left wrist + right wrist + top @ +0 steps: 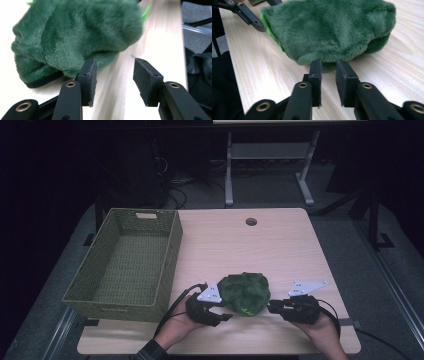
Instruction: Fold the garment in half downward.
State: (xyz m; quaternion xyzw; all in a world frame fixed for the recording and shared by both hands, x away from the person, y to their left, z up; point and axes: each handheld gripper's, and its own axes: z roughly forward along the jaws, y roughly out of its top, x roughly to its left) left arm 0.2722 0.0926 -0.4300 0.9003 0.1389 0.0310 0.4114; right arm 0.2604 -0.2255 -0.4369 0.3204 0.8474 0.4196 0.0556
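1. The green plush toy (245,293) lies on the table (260,245), right of the woven basket (127,262).
2. The left gripper (223,312), jaws apart and empty, sits just left of the toy.
3. The right gripper (272,307), jaws narrowly parted and gripping nothing, sits just right of it.

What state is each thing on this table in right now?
Fluffy green plush toy: lying on the table, not gripped.
Olive woven basket: upright, empty.
Left tool: jaws apart, nothing between them.
Right tool: jaws narrowly apart, at the toy's edge.
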